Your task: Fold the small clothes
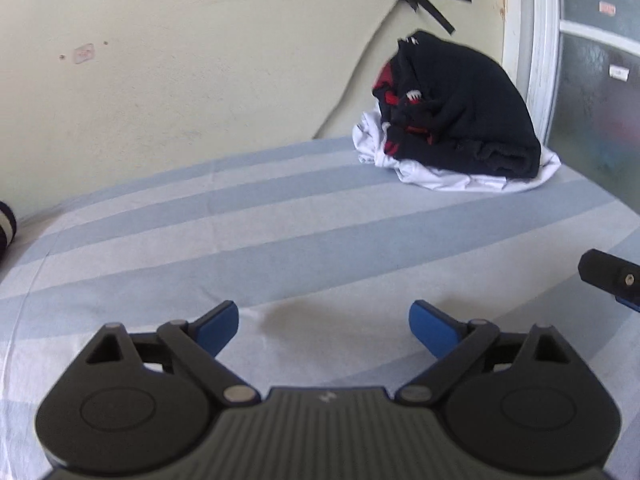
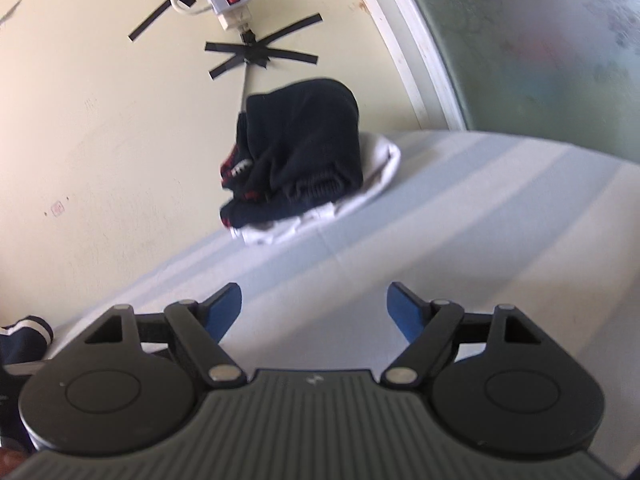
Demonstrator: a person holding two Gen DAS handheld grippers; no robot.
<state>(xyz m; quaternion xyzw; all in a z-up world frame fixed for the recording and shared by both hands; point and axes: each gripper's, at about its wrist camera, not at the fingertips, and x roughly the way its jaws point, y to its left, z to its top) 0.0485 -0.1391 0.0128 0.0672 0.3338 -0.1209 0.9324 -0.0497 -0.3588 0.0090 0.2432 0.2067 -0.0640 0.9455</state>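
**Ana:** Hovering over a striped blue-and-white sheet (image 1: pixel 280 216), both tools are empty. The left tool (image 1: pixel 324 326) has its blue pads spread wide with only bare sheet between them, and the right tool (image 2: pixel 314 312) is splayed just the same, gripping nothing.

**Ben:** And the clothes? Upper right of the left view: a heap (image 1: pixel 456 120) against the wall, well apart from either tool. A dark navy knit (image 1: pixel 480 100) with red-and-white bits sits on top of a white garment (image 1: pixel 460 178).

**Ana:** In the right view that heap sits centre frame, slightly above middle. The right tool's tip also pokes in at the right edge of the left view.

**Ben:** The risk as I see it: those layers are tangled. Pinch the knit too deep and the white piece likely comes along, or the whole heap drags across the sheet.

**Ana:** And a low approach could snag the sheet itself. The bundle also leans on the wall beneath a taped cable (image 2: pixel 260 52), so a wild pull might catch it.
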